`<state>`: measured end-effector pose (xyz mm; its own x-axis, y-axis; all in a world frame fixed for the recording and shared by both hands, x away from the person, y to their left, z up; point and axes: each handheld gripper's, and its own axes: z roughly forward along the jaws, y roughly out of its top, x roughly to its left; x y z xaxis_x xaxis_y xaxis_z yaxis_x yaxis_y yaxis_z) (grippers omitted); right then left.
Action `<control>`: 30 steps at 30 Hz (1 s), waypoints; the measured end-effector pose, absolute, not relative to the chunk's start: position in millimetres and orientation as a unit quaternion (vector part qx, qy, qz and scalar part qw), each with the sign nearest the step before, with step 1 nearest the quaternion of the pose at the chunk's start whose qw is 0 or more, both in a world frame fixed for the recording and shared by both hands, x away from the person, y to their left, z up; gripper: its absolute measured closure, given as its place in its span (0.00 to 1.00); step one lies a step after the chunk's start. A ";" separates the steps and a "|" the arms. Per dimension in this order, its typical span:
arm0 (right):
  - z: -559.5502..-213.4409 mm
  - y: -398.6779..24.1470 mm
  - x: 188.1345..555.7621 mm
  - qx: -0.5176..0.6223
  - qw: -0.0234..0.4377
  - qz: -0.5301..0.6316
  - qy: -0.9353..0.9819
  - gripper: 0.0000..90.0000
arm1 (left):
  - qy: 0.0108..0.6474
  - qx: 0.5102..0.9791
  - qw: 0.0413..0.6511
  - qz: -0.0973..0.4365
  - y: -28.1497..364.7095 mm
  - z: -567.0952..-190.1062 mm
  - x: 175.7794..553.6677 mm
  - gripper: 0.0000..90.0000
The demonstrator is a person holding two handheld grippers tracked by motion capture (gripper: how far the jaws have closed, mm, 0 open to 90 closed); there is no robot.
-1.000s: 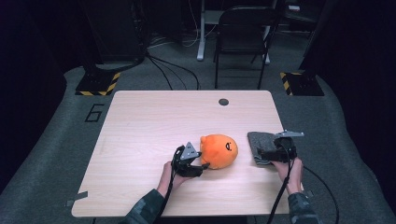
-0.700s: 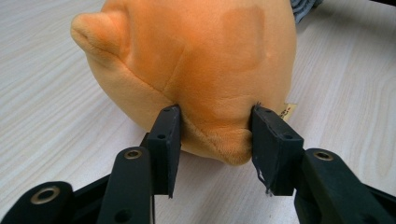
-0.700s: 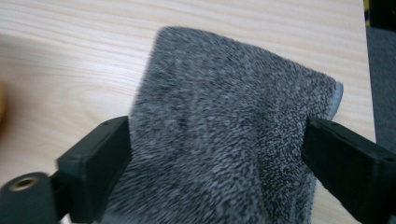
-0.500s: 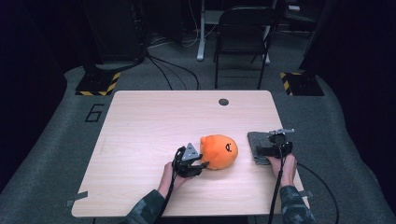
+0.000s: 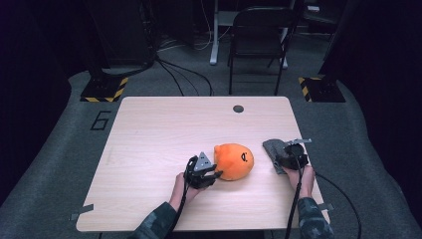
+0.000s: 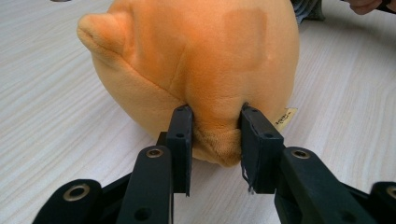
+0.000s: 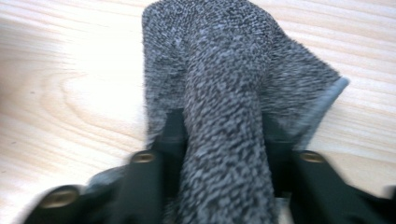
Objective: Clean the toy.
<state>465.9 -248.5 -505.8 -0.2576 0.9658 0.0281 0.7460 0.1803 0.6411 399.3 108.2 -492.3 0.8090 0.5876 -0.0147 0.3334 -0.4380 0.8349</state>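
the pale wood-grain table (image 5: 149, 149) is carrying a round, plush orange toy (image 5: 234, 161) at its centre-right. the left gripper (image 5: 211, 175), at the toy's 8 o'clock, has just been closing and is pinching a soft fold. at 3 o'clock, the right gripper (image 5: 280, 158) has just been closing and is clamping a nubbly grey cloth (image 7: 233, 93).

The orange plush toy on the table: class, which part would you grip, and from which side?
Grip the small soft nub low on the orange plush toy, coming in level from its left, as the left gripper does: the round body looks too wide, the nub fits between the jaws.
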 end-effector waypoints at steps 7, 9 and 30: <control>-500.7 -254.5 462.6 0.579 0.182 0.309 0.732 0.83 | 0.277 0.832 0.458 0.143 107.7 -492.1 399.5 0.78; -494.4 -254.6 460.2 0.576 0.182 0.322 0.729 0.83 | 0.278 0.832 0.460 0.141 108.1 -492.1 399.7 0.79; -406.6 -162.2 408.0 0.423 0.185 0.436 0.773 0.82 | 0.282 0.822 0.473 0.145 108.4 -490.4 400.5 0.84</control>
